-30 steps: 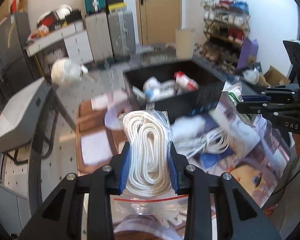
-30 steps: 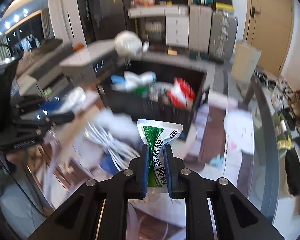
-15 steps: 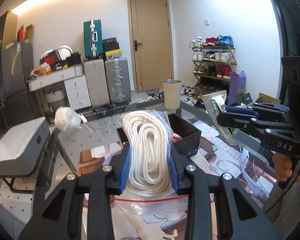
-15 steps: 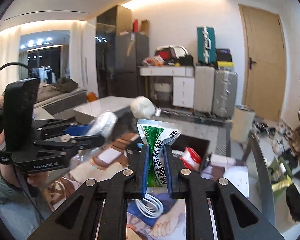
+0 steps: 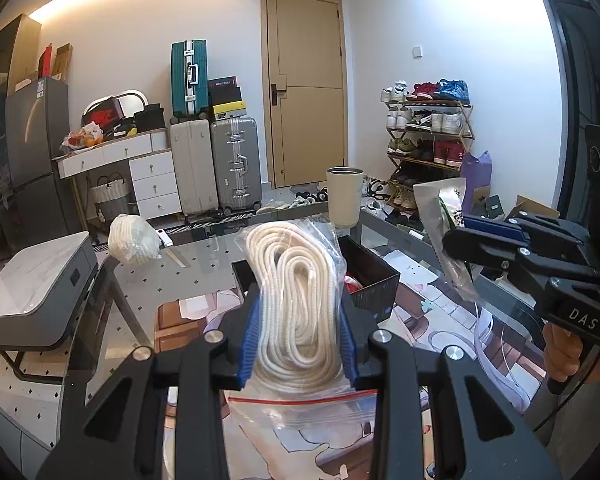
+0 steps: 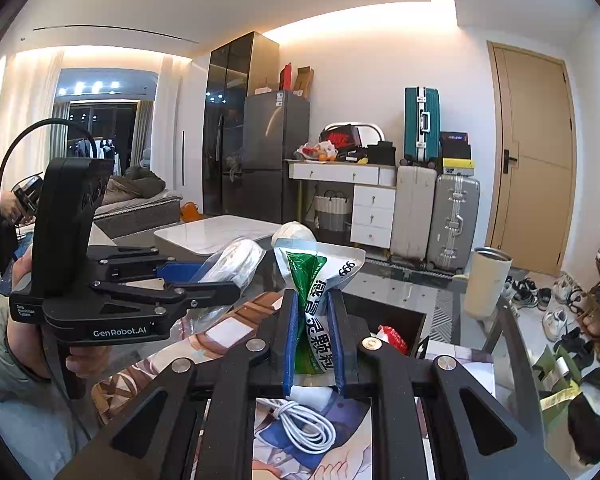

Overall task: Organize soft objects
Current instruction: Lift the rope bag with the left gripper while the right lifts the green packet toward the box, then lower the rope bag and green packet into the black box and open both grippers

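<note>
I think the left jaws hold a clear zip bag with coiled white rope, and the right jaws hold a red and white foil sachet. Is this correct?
Not quite. The clear zip bag of coiled white rope is in the left gripper, but the foil sachet in the right gripper is green and white, not red and white. The right wrist view shows it.

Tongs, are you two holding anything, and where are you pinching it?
Left tongs squeeze a clear zip bag of white rope across its lower middle. Right tongs pinch a green-and-white sachet at its lower half.
</note>
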